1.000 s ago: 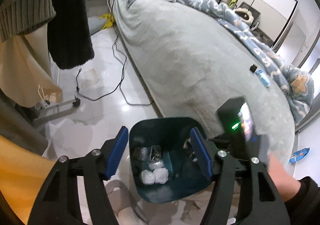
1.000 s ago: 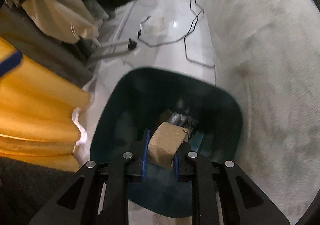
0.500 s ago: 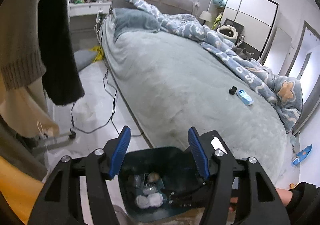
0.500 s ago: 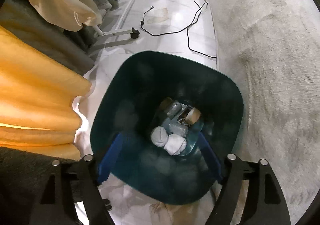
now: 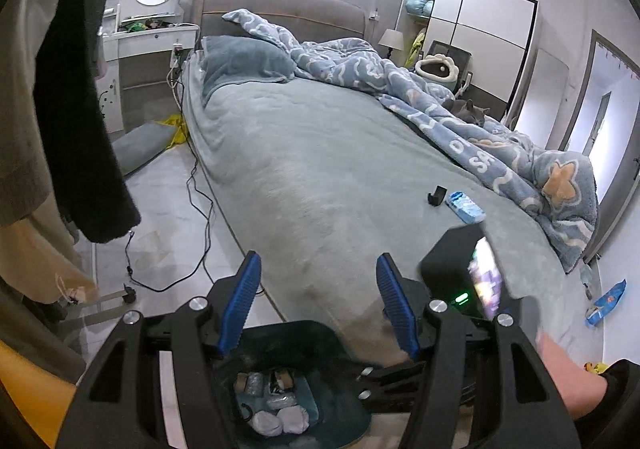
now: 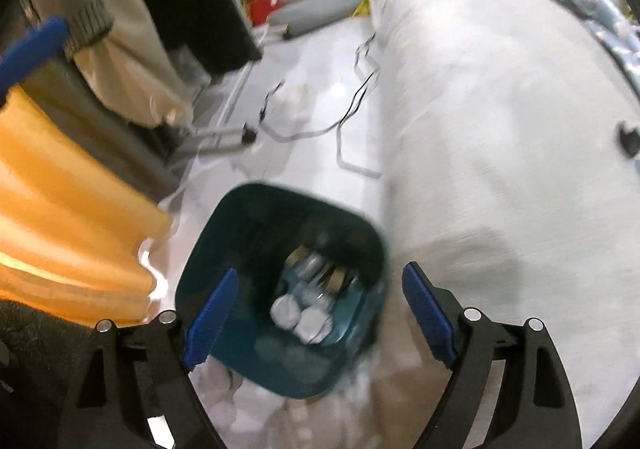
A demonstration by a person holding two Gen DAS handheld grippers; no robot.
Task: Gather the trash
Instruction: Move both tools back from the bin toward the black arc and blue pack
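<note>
Right gripper (image 6: pixel 318 307): jaws spread wide, nothing between the blue pads (image 6: pixel 210 315). It hangs above the teal bin (image 6: pixel 224 249), which stands on the pale floor (image 6: pixel 304 101) just beside the bed (image 6: pixel 500 109). Frame is motion-blurred.

Left gripper (image 5: pixel 318 307): jaws also spread, empty, pointing across the bed with the bin (image 5: pixel 320 333) low between its fingers.

Bin contents: white crumpled wads (image 6: pixel 300 315), some clear wrappers, a brownish piece; all sit at the bottom.

Trash not yet collected, by my reading: a blue packet (image 5: pixel 466 206) on the bedcover next to a small black object (image 5: pixel 437 196), and a blue wrapper (image 5: pixel 608 301) on the floor past the bed's foot.

Risks:
- Black cable (image 5: pixel 200 209) trails across the floor near the bin; stepping toward the bed could snag it.
- The black object may not be trash; grabbing it with the packet would be a mistake.
- A flat packet on soft bedcover could slip from the pads, or fabric could get pinched along with it.
- A cat (image 5: pixel 468 114) seems to lie on the quilt (image 5: pixel 400 89); reaching that way could startle it.
</note>
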